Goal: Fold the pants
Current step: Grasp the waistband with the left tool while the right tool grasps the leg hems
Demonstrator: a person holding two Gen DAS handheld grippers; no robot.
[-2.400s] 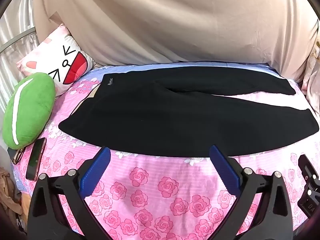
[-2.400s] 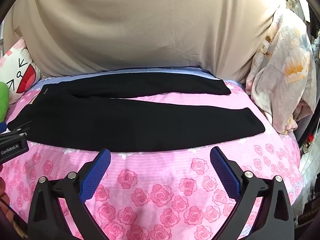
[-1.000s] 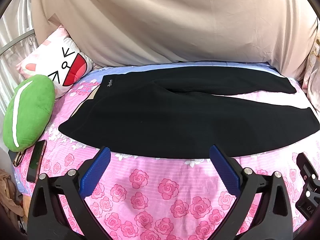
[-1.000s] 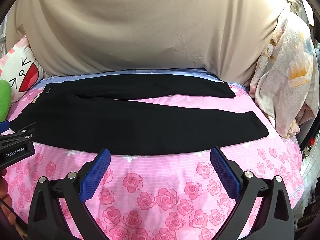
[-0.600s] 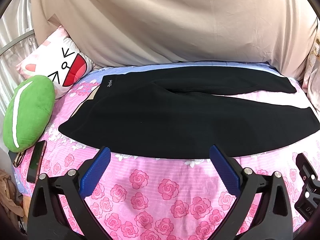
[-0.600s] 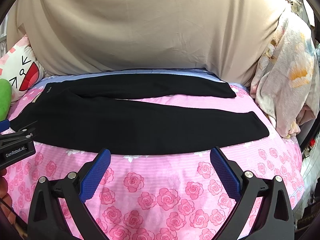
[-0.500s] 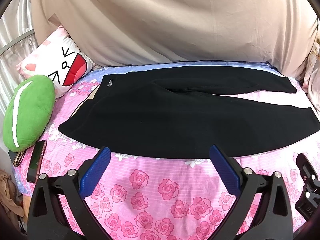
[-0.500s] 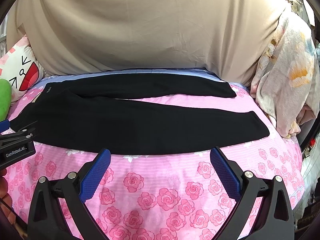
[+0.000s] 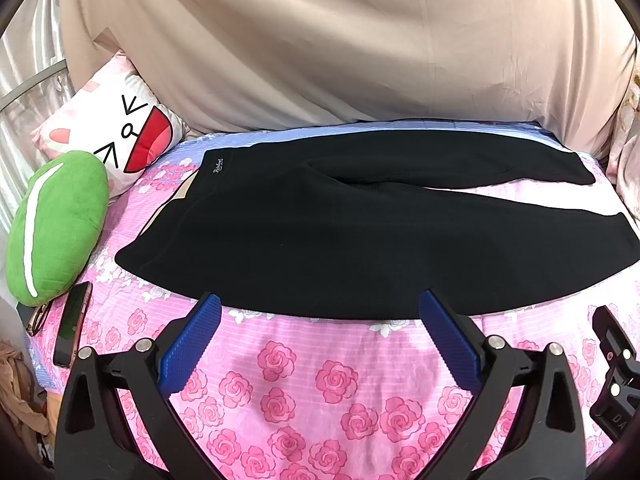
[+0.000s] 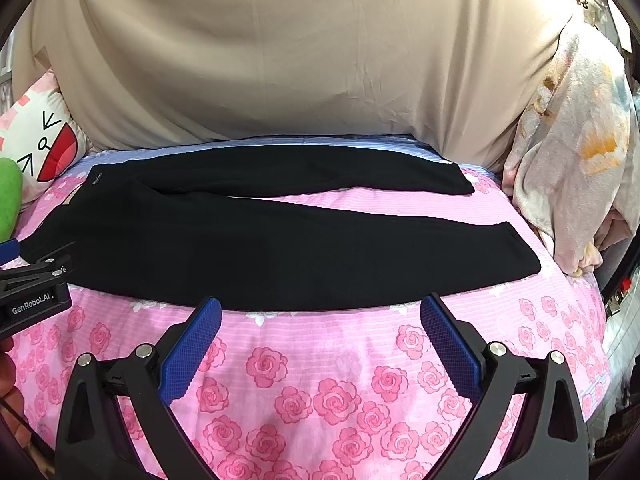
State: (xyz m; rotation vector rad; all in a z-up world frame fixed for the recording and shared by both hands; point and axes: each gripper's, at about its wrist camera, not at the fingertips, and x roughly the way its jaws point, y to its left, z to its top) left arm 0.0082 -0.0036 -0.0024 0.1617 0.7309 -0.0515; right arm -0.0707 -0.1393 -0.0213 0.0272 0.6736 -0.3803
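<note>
Nearest the cameras, the left gripper [image 9: 316, 310] and the right gripper [image 10: 320, 312] hover over the pink rose-printed bedsheet [image 9: 304, 376], each with its blue-padded fingers [image 9: 192, 344] spread wide and holding nothing, just short of the near edge of the cloth. Beyond them the black knit pants [image 9: 340, 236] lie flat across the bed, waistband toward the green plush cushion [image 9: 56, 224] and the two legs splayed apart toward the floral blanket [image 10: 576, 168]. The fabric looks soft, light and limp, so it will likely sag and drag on the sheet; pinching the near leg at its hem and at the waistband corner seems the surest hold.
</note>
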